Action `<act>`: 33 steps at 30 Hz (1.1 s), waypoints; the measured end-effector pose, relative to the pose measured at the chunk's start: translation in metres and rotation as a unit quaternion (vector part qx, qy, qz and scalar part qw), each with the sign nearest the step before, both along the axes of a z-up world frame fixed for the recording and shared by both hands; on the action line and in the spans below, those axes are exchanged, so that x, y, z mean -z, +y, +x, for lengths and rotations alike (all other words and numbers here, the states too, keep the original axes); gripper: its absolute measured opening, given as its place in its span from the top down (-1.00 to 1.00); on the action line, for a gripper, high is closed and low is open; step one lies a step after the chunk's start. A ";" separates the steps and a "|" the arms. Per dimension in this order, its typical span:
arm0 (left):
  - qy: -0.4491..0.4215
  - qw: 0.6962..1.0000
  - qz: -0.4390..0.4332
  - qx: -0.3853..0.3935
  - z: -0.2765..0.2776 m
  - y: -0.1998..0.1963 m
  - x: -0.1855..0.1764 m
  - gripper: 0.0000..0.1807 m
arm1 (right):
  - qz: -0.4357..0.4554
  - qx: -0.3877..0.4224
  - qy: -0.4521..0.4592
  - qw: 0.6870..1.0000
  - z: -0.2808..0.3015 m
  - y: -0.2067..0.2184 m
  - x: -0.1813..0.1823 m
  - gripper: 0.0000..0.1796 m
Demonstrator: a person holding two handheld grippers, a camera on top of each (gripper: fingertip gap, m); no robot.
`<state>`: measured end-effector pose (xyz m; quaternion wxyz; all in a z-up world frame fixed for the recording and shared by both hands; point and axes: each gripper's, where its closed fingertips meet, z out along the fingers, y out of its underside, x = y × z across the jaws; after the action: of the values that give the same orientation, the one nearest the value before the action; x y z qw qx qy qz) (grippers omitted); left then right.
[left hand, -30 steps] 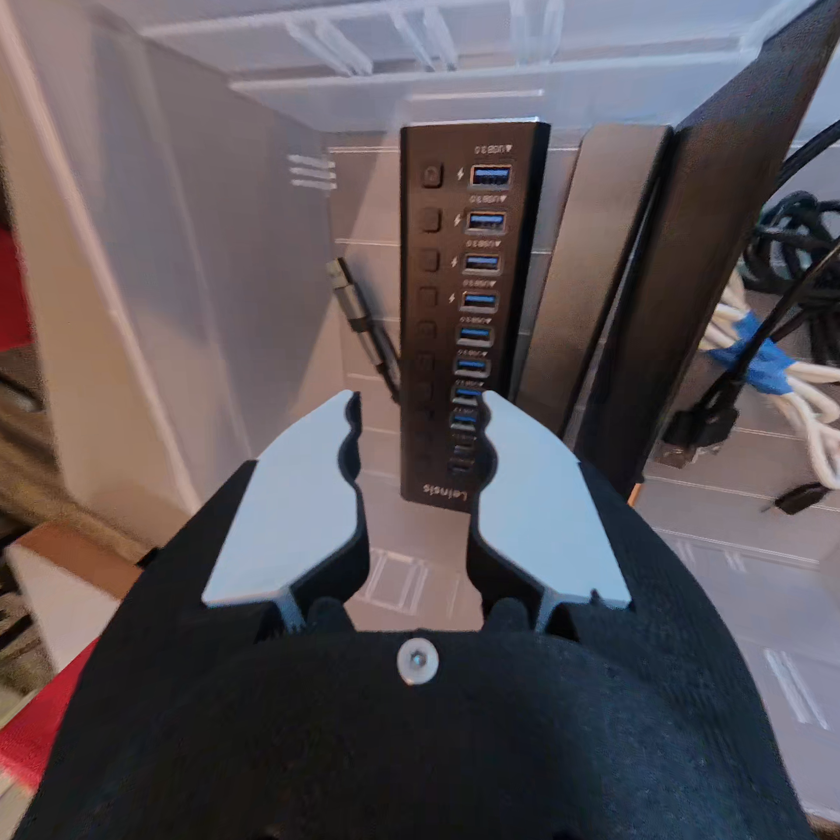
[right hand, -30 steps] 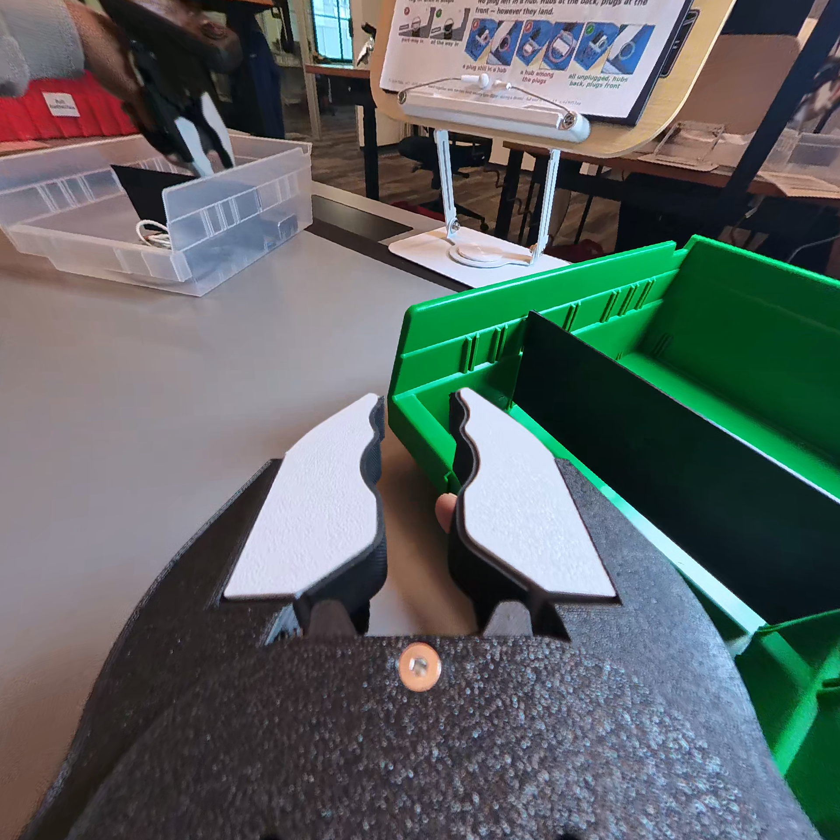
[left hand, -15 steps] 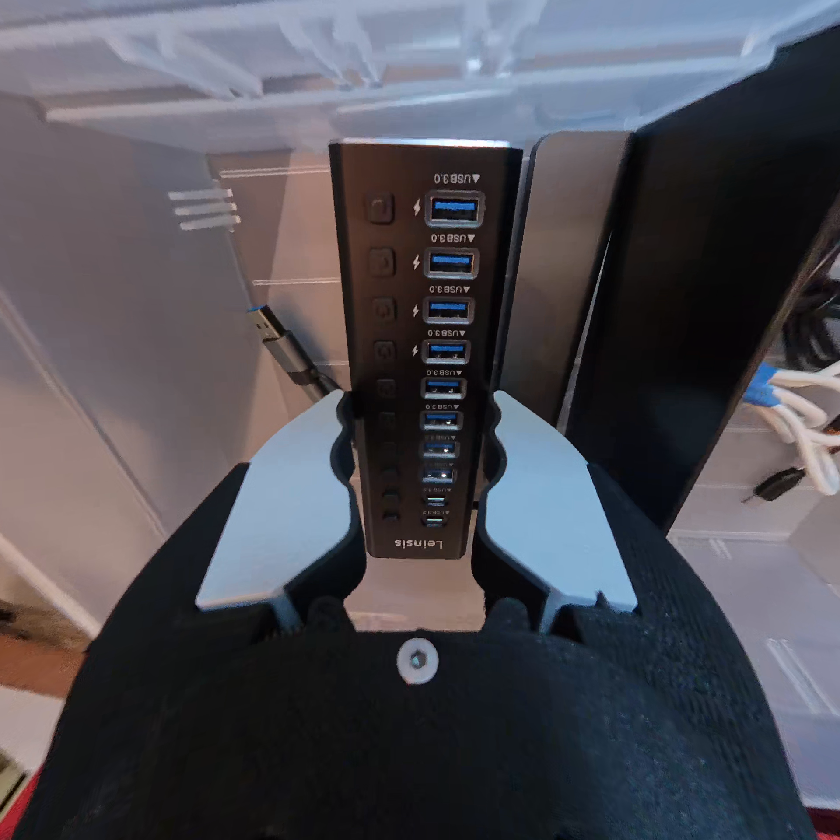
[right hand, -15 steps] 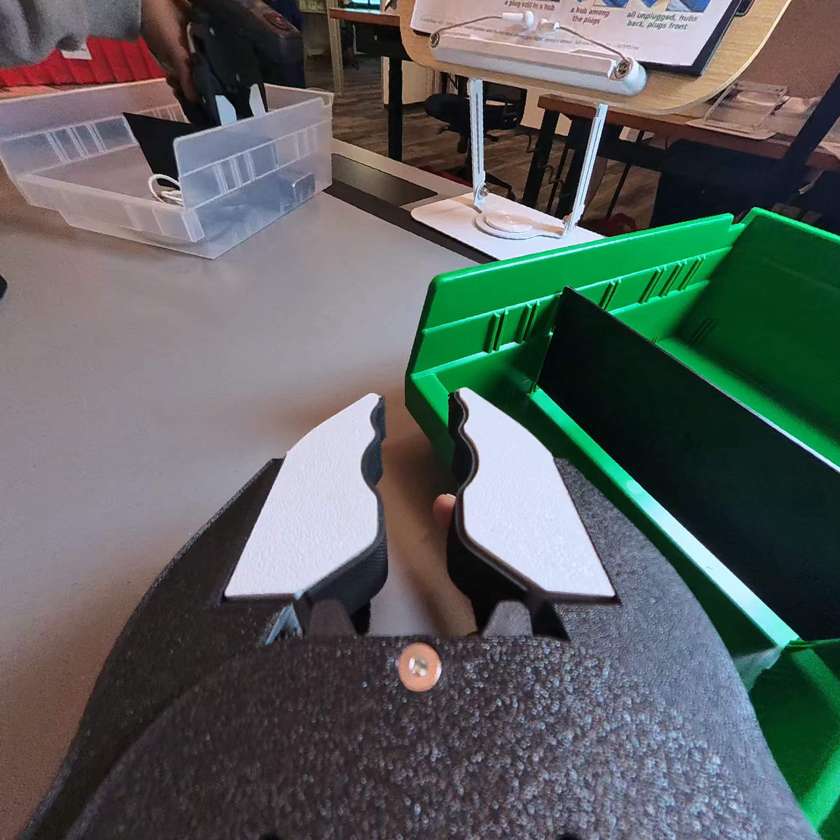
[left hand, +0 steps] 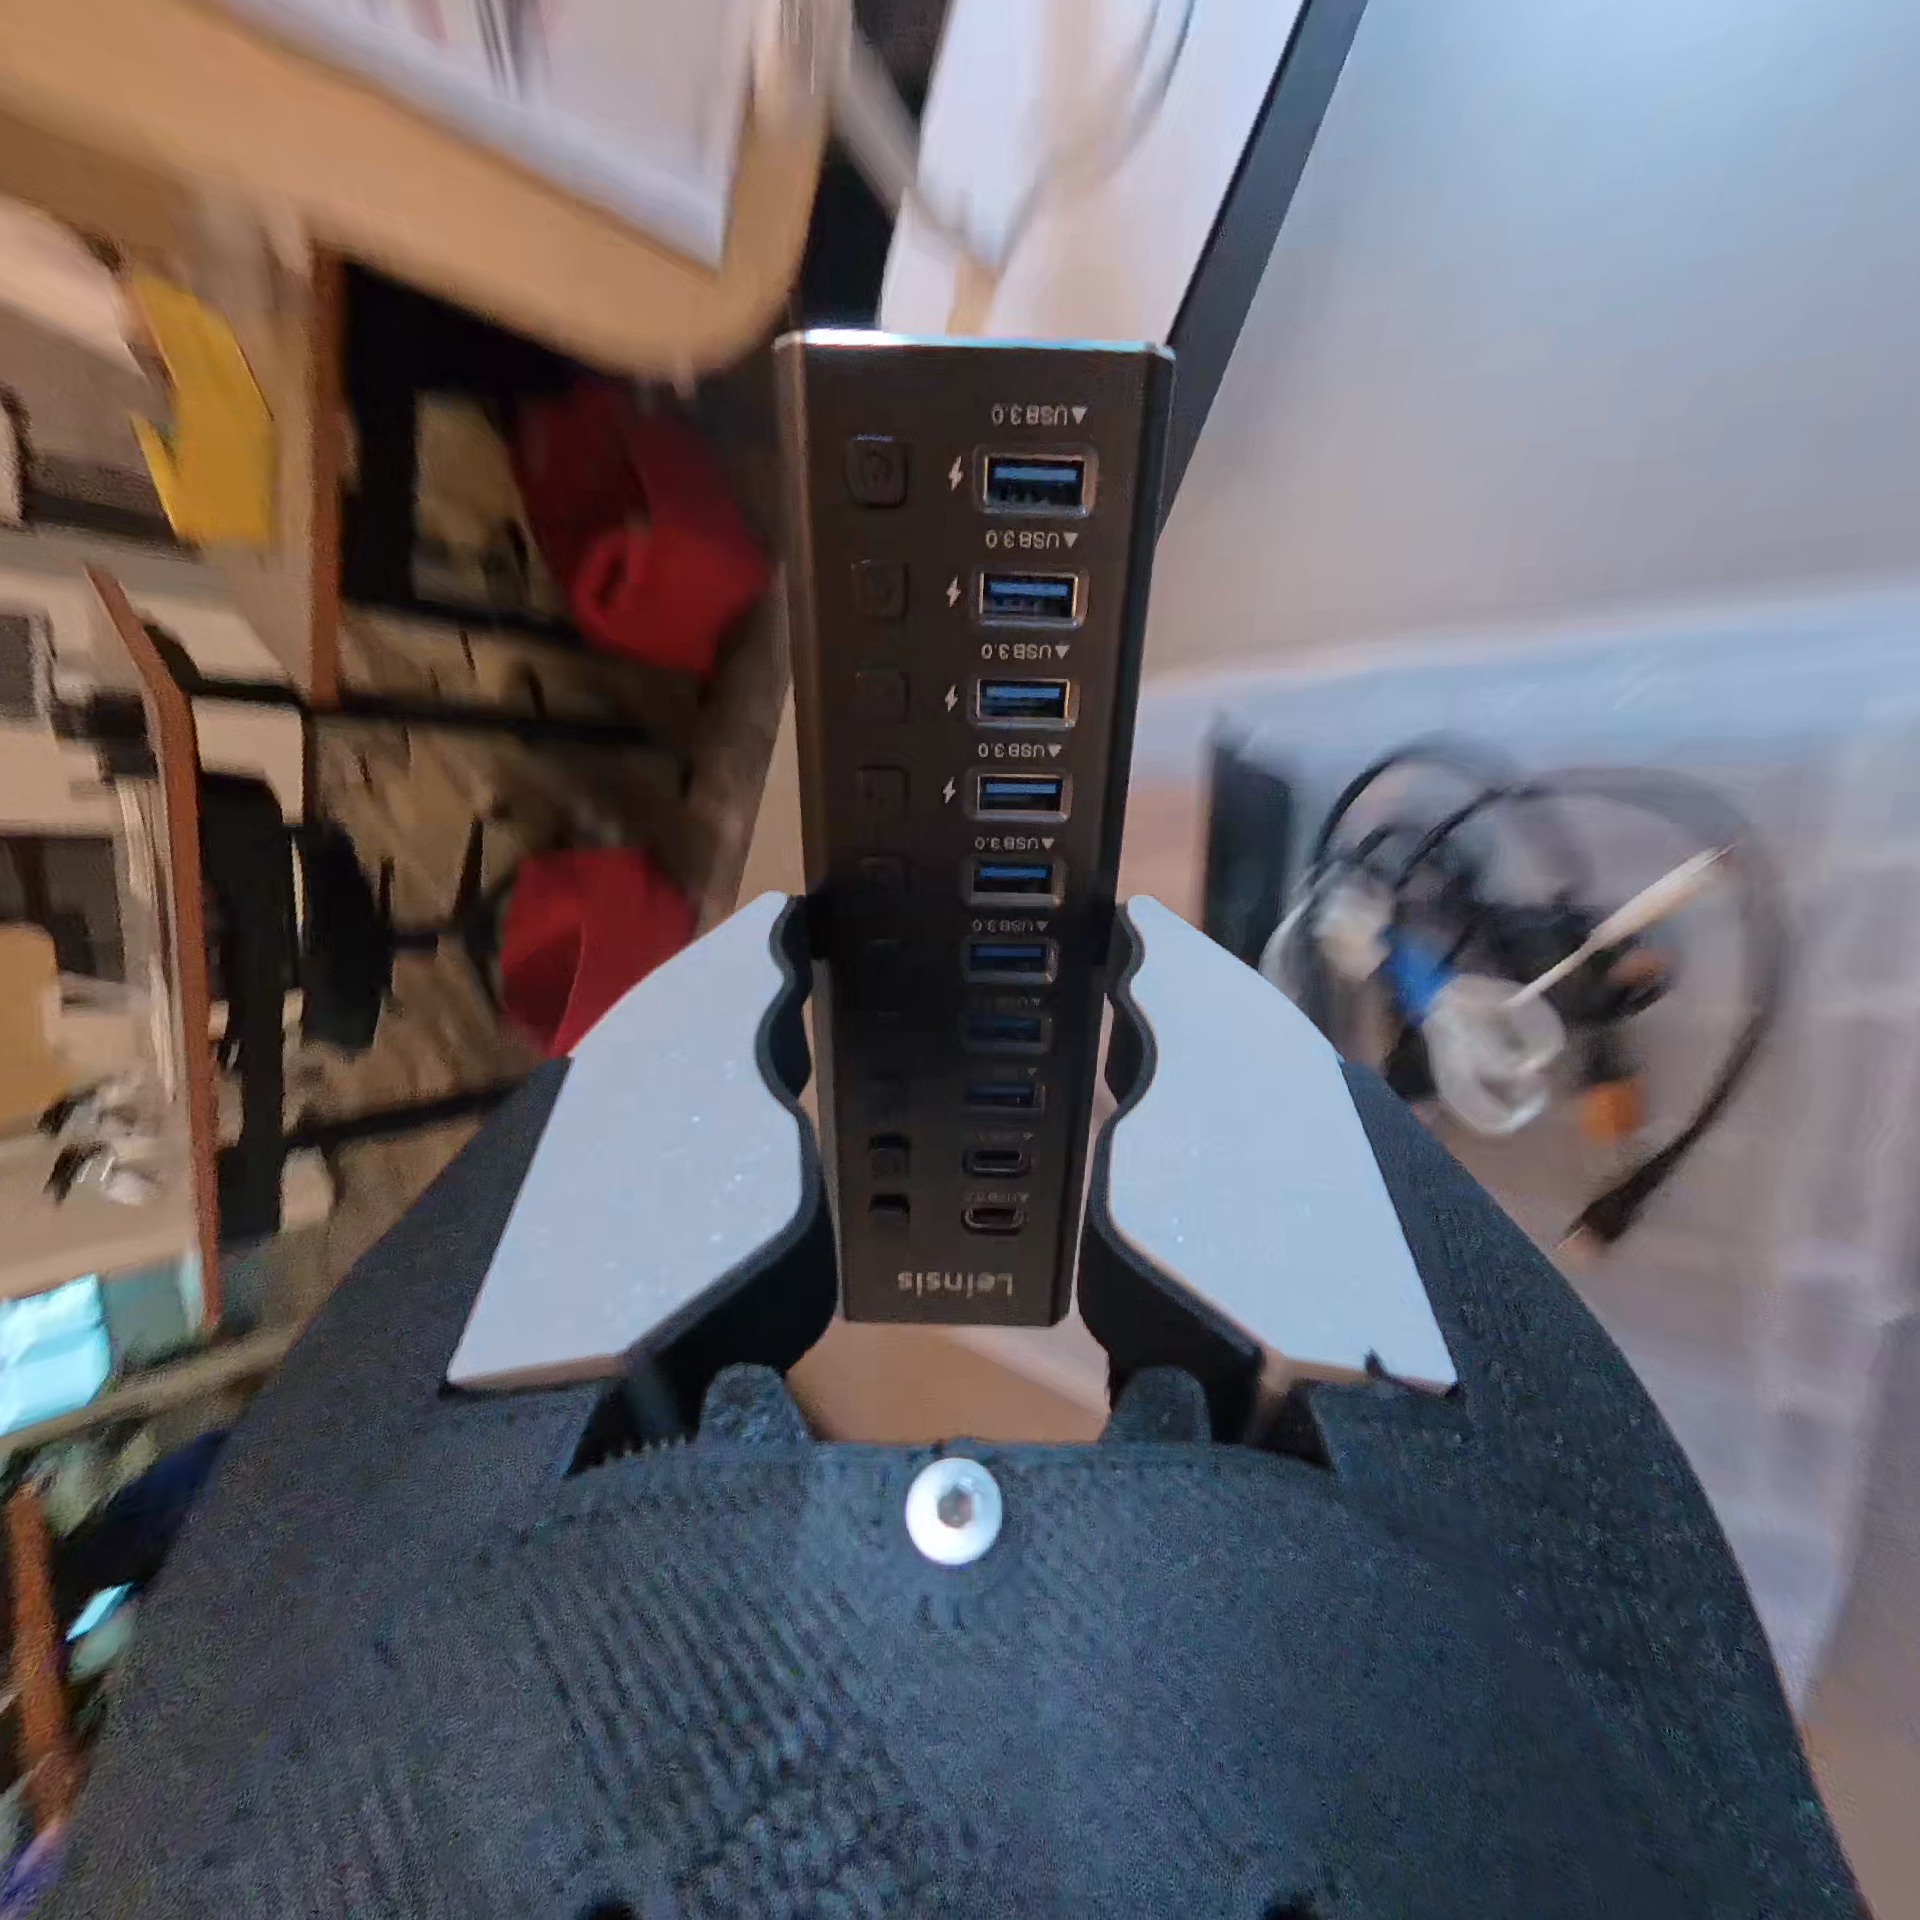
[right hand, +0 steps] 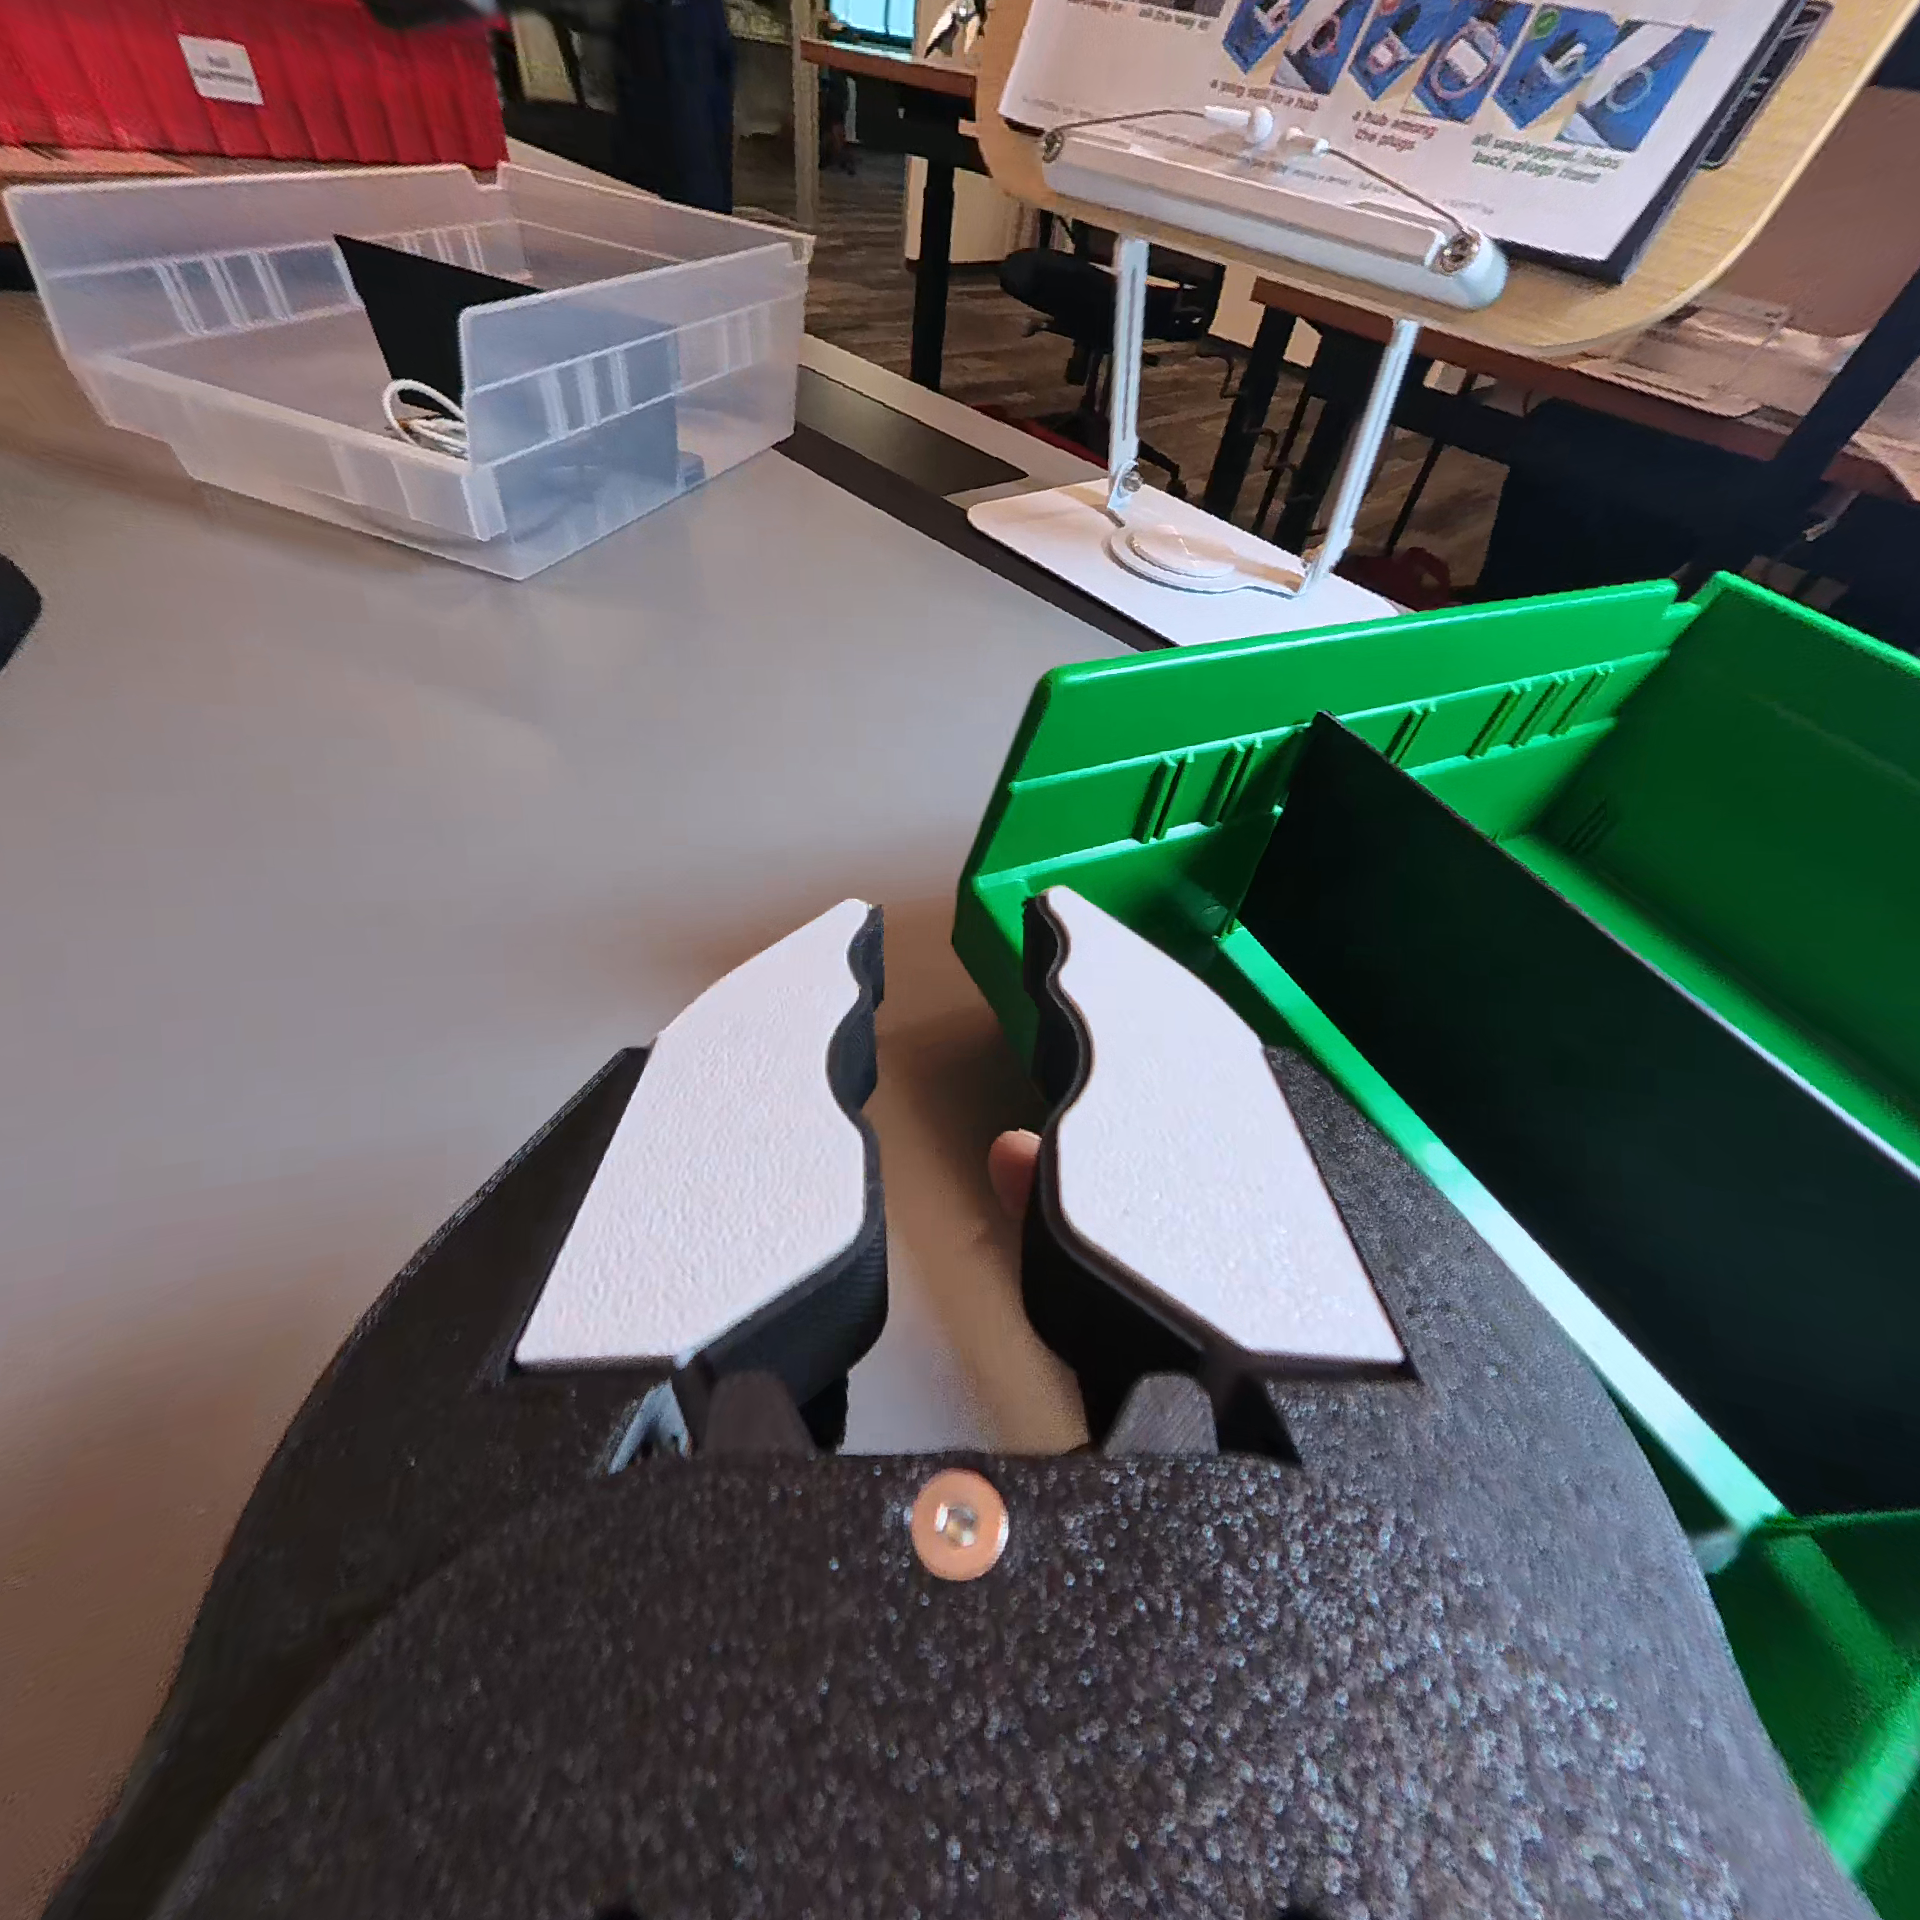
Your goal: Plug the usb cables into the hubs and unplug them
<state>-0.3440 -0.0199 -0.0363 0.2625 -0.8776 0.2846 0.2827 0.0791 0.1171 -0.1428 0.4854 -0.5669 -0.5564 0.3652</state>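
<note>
I'm holding the hub (left hand: 961, 831) clamped in my left claw (left hand: 956, 940), up in the air — every port showing is empty. Right claw (right hand: 954, 920) is idling apart over the desk (right hand: 416, 831) beside the green bin (right hand: 1351, 665). Plugging isn't started; cables (left hand: 1496, 966) are lying loose.

A pale grey table (right hand: 436, 790) fills the near ground, with a dark strip along its far edge. Beyond that edge the floor (right hand: 894, 301) is dark wood planks. More desks (right hand: 1558, 343) on black legs stand behind, with a black office chair (right hand: 1049, 281) under one. Daylight comes from a bright window (right hand: 873, 12) far back.
</note>
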 end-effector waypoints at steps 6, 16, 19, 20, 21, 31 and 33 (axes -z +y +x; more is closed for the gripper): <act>-0.282 0.929 0.153 0.184 0.213 0.009 0.014 0.39 | -0.006 -0.087 0.000 0.996 -0.021 -0.046 0.005 0.61; -0.450 0.841 0.058 0.294 0.370 0.026 0.104 0.39 | -0.063 -0.237 -0.009 0.969 -0.061 -0.117 -0.019 0.14; -0.452 0.841 0.049 0.294 0.374 0.020 0.111 0.38 | -0.115 -0.266 0.021 0.957 -0.069 -0.125 -0.015 0.15; -0.452 0.840 0.043 0.296 0.375 0.017 0.114 0.38 | -0.126 -0.280 0.021 0.951 -0.070 -0.128 -0.011 0.12; -0.457 0.839 0.035 0.295 0.376 0.014 0.118 0.38 | -0.136 -0.295 0.019 0.946 -0.069 -0.132 -0.008 0.13; -0.547 0.788 0.063 0.277 0.384 0.012 0.106 0.32 | -0.218 -0.316 0.094 0.918 -0.059 -0.130 -0.024 0.21; -0.550 0.789 0.071 0.263 0.378 0.017 0.108 0.14 | -0.236 -0.309 0.113 0.914 -0.055 -0.123 -0.032 0.21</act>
<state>0.0336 -0.0031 -0.1441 0.5007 -0.7547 0.2910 -0.3082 0.0239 -0.0057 -0.1109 0.2602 -0.4194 -0.5428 0.6795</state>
